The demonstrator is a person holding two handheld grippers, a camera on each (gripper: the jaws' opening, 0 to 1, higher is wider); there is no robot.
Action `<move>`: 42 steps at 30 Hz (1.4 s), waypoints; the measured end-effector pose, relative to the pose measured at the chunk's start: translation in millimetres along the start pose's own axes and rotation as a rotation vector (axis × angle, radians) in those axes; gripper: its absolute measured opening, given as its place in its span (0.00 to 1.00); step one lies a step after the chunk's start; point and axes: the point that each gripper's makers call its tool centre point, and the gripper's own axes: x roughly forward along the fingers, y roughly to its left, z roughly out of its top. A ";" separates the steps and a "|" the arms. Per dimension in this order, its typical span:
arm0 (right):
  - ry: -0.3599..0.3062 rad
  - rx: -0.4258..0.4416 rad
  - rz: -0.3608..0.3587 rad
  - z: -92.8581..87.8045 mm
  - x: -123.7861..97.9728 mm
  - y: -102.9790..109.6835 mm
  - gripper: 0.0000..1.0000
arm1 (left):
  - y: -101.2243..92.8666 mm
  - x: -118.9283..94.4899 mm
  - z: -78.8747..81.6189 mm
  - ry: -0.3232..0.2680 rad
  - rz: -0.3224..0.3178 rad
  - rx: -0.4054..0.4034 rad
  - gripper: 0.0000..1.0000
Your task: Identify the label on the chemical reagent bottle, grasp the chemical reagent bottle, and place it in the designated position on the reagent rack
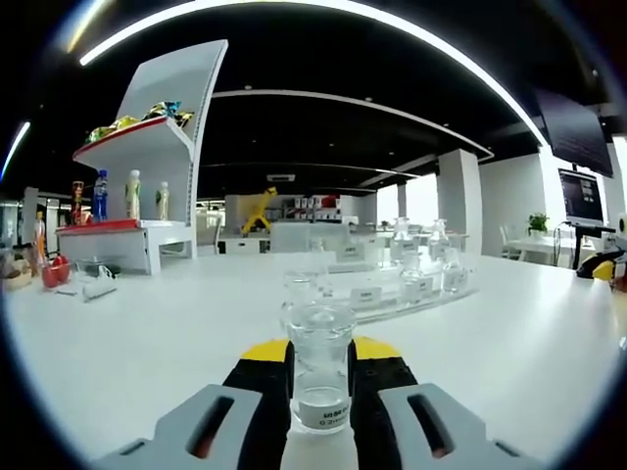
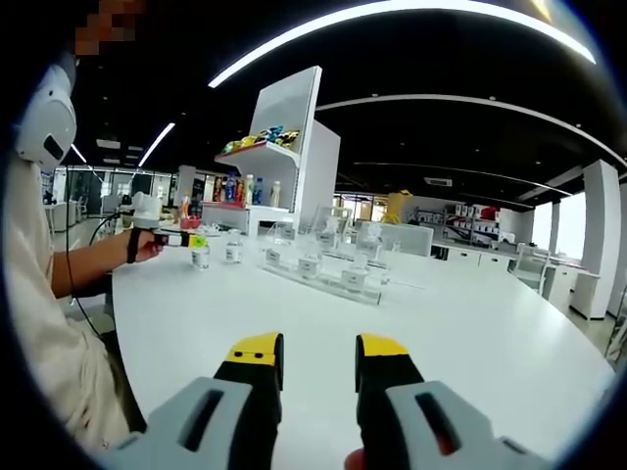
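A clear glass reagent bottle [image 1: 320,377] with a white label low on its body stands between the yellow-tipped jaws of my left gripper [image 1: 320,345], which is shut on it, just above the white table. Beyond it lies the clear reagent rack [image 1: 411,294] with white label tags and several glass bottles. In the right gripper view, my right gripper [image 2: 319,357] is open over the table with nothing between its jaws. The rack [image 2: 323,266] stretches across the middle distance. At its left end a person's hand holds the left gripper [image 2: 181,240] by a small bottle [image 2: 200,258].
A white display shelf [image 1: 147,147] with drink bottles and snack bags stands at the table's far left. It also shows behind the rack as the display shelf [image 2: 279,147]. Red items [image 1: 54,269] lie near it. A monitor [image 1: 580,196] stands far right. The person's sleeve [image 2: 39,333] is at left.
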 end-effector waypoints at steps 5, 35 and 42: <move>0.000 0.000 0.001 -0.2 -0.1 0.7 0.29 | -1.1 -0.3 0.3 -0.009 0.001 0.016 0.21; -0.011 0.004 -0.004 3.6 -1.8 -0.5 0.29 | 0.7 -10.8 16.1 -0.044 0.010 -0.022 0.20; -0.013 -0.005 0.003 6.6 0.9 4.2 0.29 | 1.5 -22.6 26.3 -0.039 -0.006 -0.062 0.19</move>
